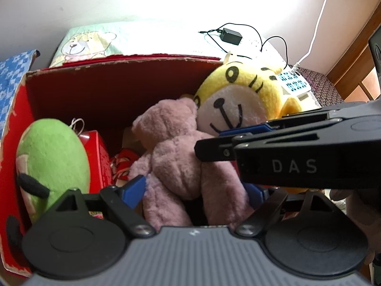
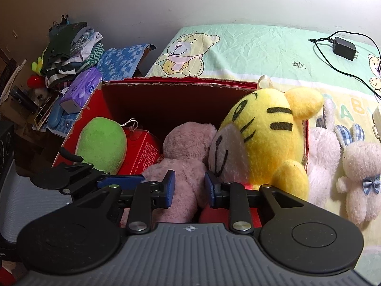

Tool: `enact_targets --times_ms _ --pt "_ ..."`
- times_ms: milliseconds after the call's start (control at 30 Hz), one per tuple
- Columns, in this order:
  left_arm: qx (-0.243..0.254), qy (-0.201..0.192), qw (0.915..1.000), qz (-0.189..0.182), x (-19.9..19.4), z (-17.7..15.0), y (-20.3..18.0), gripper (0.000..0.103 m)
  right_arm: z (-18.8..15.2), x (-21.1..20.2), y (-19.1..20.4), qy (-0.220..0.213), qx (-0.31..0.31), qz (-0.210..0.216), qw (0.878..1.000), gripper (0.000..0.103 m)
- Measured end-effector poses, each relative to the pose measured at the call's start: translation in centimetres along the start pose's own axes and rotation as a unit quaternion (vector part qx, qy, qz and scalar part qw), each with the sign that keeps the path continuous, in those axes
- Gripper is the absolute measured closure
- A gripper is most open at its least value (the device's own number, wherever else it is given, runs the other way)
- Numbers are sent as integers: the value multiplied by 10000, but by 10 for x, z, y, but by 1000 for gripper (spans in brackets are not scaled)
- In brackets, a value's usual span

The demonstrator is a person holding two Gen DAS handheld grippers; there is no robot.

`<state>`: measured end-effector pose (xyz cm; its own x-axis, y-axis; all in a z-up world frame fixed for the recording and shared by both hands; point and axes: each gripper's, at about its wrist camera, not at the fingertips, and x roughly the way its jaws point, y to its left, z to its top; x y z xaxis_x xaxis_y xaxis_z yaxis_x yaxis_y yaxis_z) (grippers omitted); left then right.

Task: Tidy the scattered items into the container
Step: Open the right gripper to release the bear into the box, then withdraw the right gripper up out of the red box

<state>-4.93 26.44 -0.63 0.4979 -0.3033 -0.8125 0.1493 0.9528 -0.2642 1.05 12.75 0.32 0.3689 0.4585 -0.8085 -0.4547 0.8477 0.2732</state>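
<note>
A red cardboard box stands on the bed. Inside lie a pink teddy bear, a yellow tiger plush leaning on the right wall, a green plush at the left, and a small red carton. My left gripper is open, its blue pads either side of the bear's legs. My right gripper comes in from the right with its pads pinched on the bear's body.
Two white rabbit plushes lie on the bedsheet right of the box. A black charger with its cable rests farther back. Folded clothes and a purple tissue pack are stacked at the left.
</note>
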Motion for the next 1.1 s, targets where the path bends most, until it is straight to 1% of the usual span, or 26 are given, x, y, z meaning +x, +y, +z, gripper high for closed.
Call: enact_targets --times_ms 200,367,533,733,1000,1100 --pt "-93 52 9998 160 0 -2 -3 11 -8 -2 -5 -198 127 73 9997 75" --pt "-239 120 9995 191 2 -5 -4 10 -15 -4 -6 -380 126 75 9992 75" --pt "-121 72 9993 333 1 -7 -14 9 -20 -5 -8 -525 201 100 9984 75" --pt "-139 110 9989 425 5 -10 -17 9 -24 -5 -10 -617 339 137 9974 75" --pt "-269 249 9988 326 13 -10 -14 7 -30 -6 -7 -679 258 94 9973 74" --pt "-257 207 9990 288 14 -10 -13 7 -31 -6 -9 -710 305 122 9969 74"
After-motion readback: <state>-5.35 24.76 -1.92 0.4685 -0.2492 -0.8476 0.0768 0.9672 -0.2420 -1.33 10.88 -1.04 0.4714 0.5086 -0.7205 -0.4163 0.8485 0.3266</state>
